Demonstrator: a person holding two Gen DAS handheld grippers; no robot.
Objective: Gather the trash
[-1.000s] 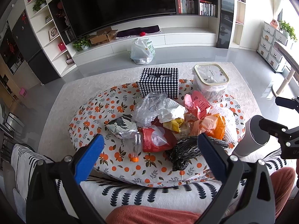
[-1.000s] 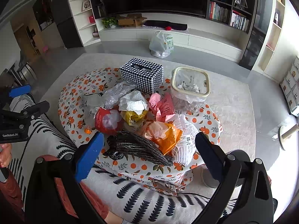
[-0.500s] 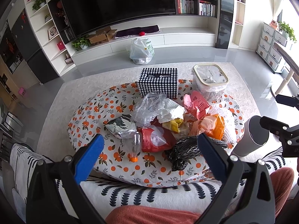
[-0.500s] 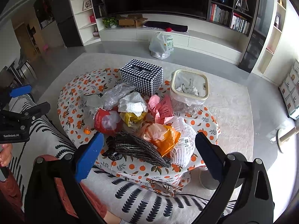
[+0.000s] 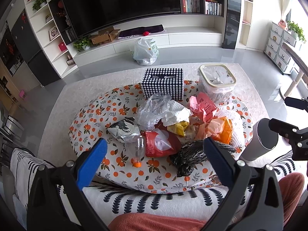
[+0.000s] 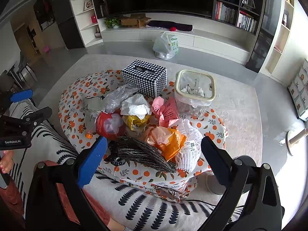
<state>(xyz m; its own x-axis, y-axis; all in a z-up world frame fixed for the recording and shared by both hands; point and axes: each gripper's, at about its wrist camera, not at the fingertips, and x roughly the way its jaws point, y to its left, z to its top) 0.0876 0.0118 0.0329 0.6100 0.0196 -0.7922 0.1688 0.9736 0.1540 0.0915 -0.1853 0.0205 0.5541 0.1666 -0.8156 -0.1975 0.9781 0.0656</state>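
left claw (image 5: 154, 150) wide, right claw (image 6: 153, 148) wide, both above trash pile (image 6: 142, 123), bare cloth (image 5: 100, 113) leftward, perhaps reachable

One orange-print cushion (image 5: 119, 113) is seen, taken here as the landmark. At its far edge one dotted tissue box (image 5: 162, 82) and one lidded clear container (image 5: 217, 80) are counted. On the cushion are counted one clear plastic bottle with an orange cap (image 5: 138, 152), one red packet (image 5: 159, 144), one orange packet (image 5: 221, 130), one yellow wrapper (image 5: 178, 128), one pink wrapper (image 5: 202, 105), one black bundle (image 5: 190, 154), one silver-and-black packet (image 5: 123, 129), one crumpled clear film (image 5: 152, 109) and one white foam net (image 6: 187, 140). Beyond the cushion, one tied plastic bag (image 5: 145, 51) is counted on the floor.
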